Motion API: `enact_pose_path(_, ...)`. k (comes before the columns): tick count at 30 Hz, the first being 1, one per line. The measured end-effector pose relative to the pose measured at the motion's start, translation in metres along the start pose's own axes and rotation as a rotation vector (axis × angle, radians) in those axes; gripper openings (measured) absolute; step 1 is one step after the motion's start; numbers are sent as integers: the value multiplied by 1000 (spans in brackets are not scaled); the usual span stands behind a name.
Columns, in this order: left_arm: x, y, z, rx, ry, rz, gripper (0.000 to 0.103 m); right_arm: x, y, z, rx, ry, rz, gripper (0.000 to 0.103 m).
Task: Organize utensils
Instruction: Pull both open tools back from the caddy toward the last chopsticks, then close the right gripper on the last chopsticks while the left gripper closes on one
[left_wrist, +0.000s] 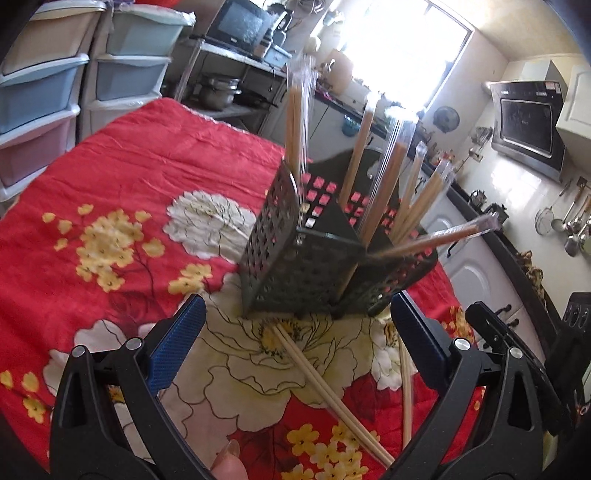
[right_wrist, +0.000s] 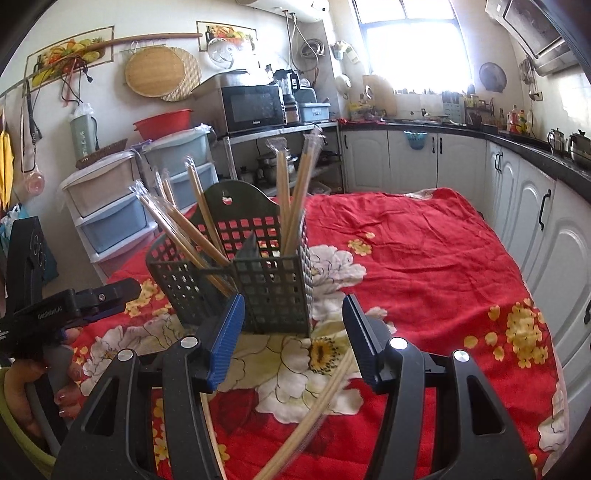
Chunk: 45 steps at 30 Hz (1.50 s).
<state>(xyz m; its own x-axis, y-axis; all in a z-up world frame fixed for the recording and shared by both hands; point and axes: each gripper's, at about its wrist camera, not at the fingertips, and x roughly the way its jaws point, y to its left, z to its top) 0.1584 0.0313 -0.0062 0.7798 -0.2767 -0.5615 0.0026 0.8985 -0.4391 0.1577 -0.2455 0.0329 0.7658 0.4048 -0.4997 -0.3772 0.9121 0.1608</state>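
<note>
Standing on red cloth (right_wrist: 424, 258): caddy (right_wrist: 273, 291) holding wrapped chopsticks (right_wrist: 295, 199); both grippers' jaws wide, empty.

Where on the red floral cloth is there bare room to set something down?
Free: the broad cloth between the black utensil holder and the white cabinets, and the stretch toward the plastic drawers. Crowded: in front of the holder, where loose chopsticks lie between the open left gripper and right gripper.

A red floral cloth (right_wrist: 424, 258) carries a black utensil basket (right_wrist: 258, 291) and loose chopsticks (right_wrist: 317, 398).
</note>
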Motion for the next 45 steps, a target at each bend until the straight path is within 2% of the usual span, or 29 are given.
enact_pose_path(15, 33, -8, -22, 4, 127, -15, 92, 22, -18, -17, 27, 112, -35, 53)
enact_pose_path(27, 60, -11, -37, 11, 236, -36, 91, 47, -25, -32, 27, 246, -37, 53)
enact_pose_path(30, 63, -10, -37, 9, 242, -34, 85, 52, -26, -35, 36, 270, -35, 51)
enact_pose_path(35, 68, -4, -35, -23, 248, -38, 68, 66, -31, -38, 67, 324, -33, 45)
enact_pose_path(39, 70, 3, -30, -43, 260, -38, 61, 76, -40, -44, 118, 367, -31, 40)
enact_pose_path(42, 74, 2, -27, -21, 266, -14, 55, 80, -48, -48, 170, 384, -14, 36)
enact_pose_path(45, 78, 0, -27, 19, 264, 27, 43, 81, -52, -49, 198, 387, -4, 33)
